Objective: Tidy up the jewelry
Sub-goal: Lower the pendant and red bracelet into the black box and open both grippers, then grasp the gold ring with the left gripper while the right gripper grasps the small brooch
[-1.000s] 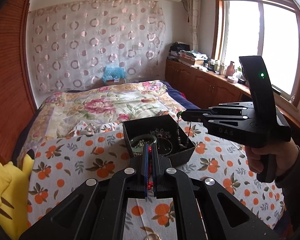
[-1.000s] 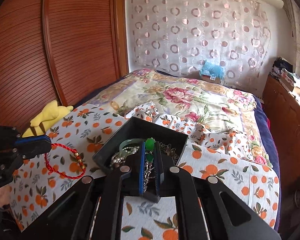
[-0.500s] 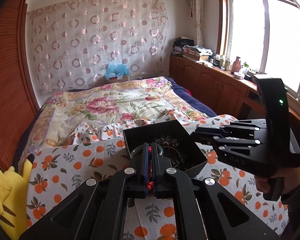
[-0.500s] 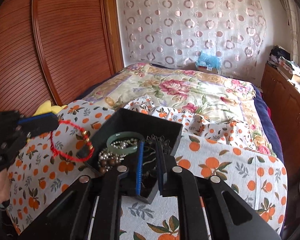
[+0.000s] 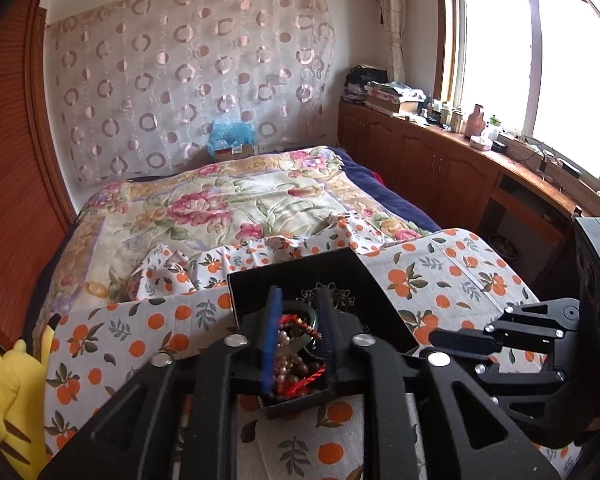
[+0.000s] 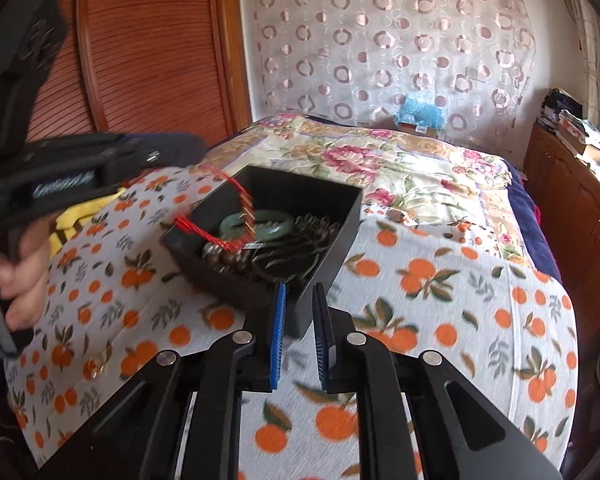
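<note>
No text can be read; the left gripper (image 6: 196, 148) lettering looks blurred.

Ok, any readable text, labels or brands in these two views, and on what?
None can be read.
Left gripper, jaws opening, releasing the red bracelet: pale print on its side, motion-blurred.
Label on the cardboard box by the curtain: too small.

Orange-print cloth (image 5: 440, 276), floral quilt (image 5: 228, 208), yellow plush toy (image 5: 8, 392), dotted curtain (image 5: 188, 80)

One black box (image 6: 332, 216), one green bangle (image 6: 256, 224), one red bracelet (image 6: 204, 228), two grippers (image 5: 298, 332) (image 6: 300, 330).
</note>
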The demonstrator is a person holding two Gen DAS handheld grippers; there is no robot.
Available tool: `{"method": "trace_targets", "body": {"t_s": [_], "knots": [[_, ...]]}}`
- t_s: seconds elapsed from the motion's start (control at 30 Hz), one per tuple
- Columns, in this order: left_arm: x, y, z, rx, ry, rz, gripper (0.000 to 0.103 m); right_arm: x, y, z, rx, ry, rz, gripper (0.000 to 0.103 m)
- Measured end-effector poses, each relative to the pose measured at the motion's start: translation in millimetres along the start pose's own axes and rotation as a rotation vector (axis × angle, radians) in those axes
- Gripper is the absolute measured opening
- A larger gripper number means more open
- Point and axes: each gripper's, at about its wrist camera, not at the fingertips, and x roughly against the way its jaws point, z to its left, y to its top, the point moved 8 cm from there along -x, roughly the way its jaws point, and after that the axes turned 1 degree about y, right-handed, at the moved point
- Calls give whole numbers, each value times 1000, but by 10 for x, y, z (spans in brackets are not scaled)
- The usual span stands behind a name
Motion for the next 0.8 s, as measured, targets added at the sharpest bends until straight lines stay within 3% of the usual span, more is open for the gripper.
{"method": "trace_targets", "body": {"t_s": [0.03,0.2,0.33,0.8], "knots": [[8,-16,-2,-2,0,1,31,17,-42,40,6,5,2,15],[103,-219,10,-5,-3,28,31,107,-220,249,22,49,17,16],[215,-459,53,-4,-8,56,32,185,-376,463,43,94,30,32],[583,-1303,295,40,-30,138,32,139,-953,1096,215,138,165,32]]}}
